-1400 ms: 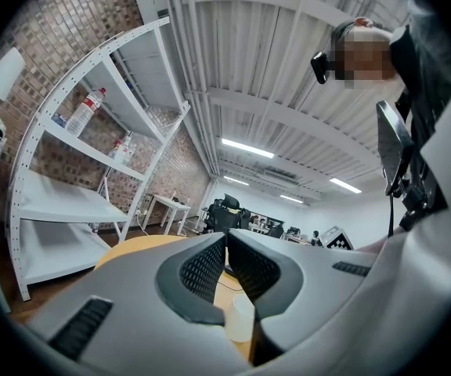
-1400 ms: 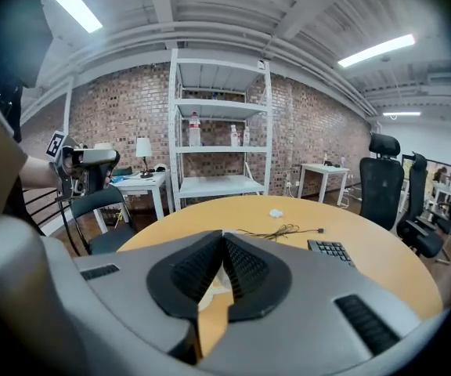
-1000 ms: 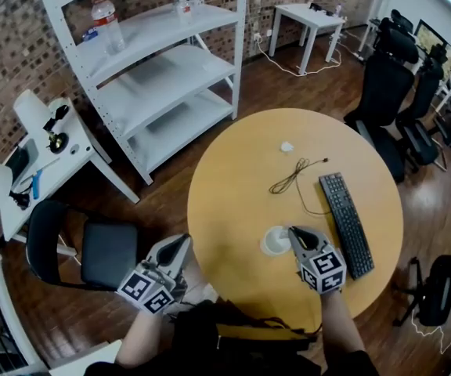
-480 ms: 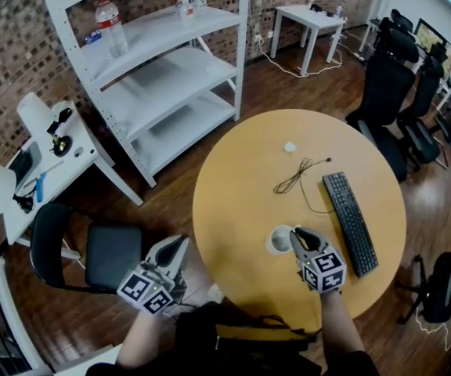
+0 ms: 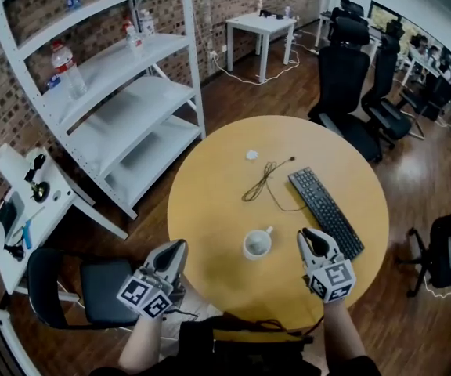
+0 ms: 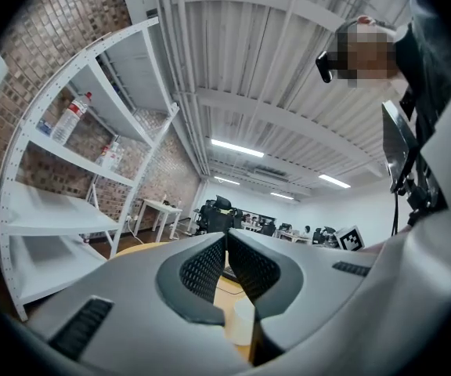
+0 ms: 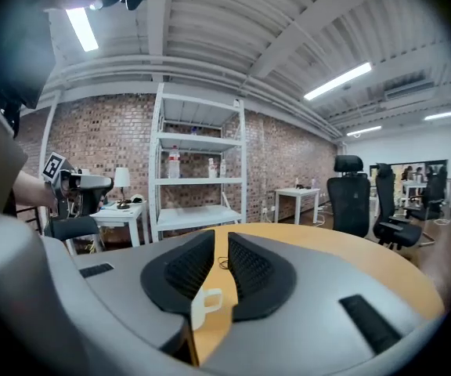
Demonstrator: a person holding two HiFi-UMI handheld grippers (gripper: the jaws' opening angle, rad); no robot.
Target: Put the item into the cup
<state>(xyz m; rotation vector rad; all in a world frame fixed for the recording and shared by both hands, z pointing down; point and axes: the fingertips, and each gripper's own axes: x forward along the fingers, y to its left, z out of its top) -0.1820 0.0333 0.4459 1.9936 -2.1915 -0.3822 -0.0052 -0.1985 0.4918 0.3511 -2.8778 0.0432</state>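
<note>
A white cup [image 5: 257, 243] with a handle stands upright on the round wooden table [image 5: 210, 202], near its front edge. My right gripper [image 5: 312, 235] hovers a short way right of the cup, apart from it, its jaws slightly open with nothing between them. In the right gripper view the cup [image 7: 204, 304] shows low through the gap of that gripper [image 7: 221, 237]. My left gripper [image 5: 178, 247] hangs at the table's front left edge, shut and empty. The cup [image 6: 241, 319] appears beyond the left gripper [image 6: 226, 237]. I cannot see what lies inside the cup.
A black keyboard [image 5: 325, 210] lies right of the cup, a dark cable [image 5: 263, 180] and a small white object [image 5: 251, 155] farther back. White shelving [image 5: 108, 108] stands at the left, a black chair [image 5: 92, 284] by the left gripper, office chairs [image 5: 343, 69] behind.
My right gripper was at the cup's rim and has drawn back to the right, its jaws now parted. The head view has swung. The left gripper has stayed put.
</note>
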